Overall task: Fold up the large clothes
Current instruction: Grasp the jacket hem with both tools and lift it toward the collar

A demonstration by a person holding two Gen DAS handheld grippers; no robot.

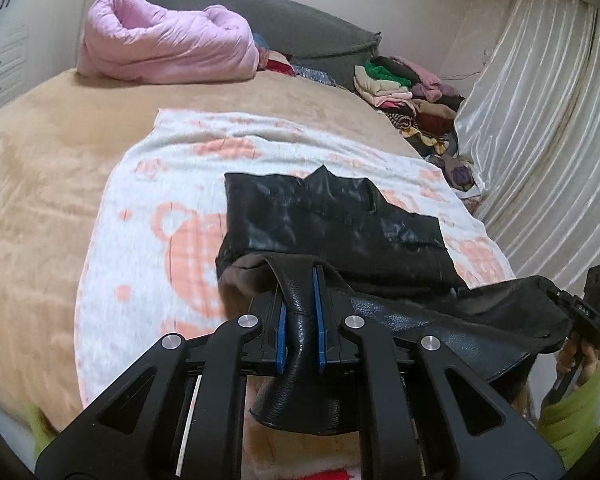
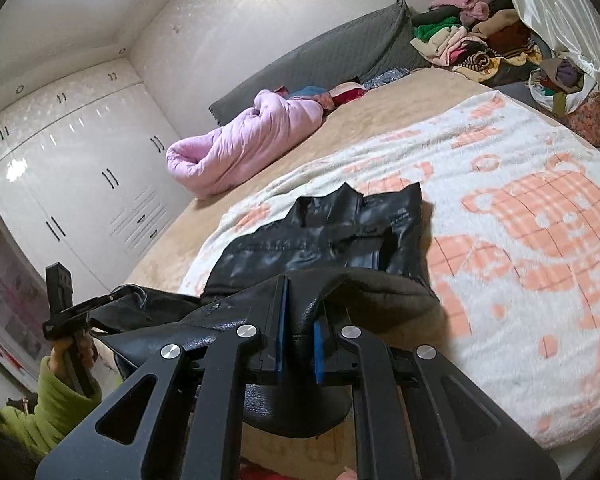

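Observation:
A black leather jacket (image 1: 332,220) lies partly on a white blanket with orange bear prints (image 1: 168,220) on the bed. Its near hem is lifted off the bed between both grippers. My left gripper (image 1: 300,280) is shut on one end of the hem; it also shows in the right wrist view (image 2: 60,316) at the far left. My right gripper (image 2: 302,288) is shut on the other end of the hem; it shows in the left wrist view (image 1: 588,312) at the right. The jacket (image 2: 332,232) shows folded on itself in the right wrist view.
A rolled pink quilt (image 1: 168,44) lies at the head of the tan-covered bed (image 1: 40,160) by a grey headboard cushion (image 1: 284,20). A pile of mixed clothes (image 1: 412,92) sits at the far right corner by a white curtain (image 1: 540,120). White wardrobes (image 2: 68,172) stand left.

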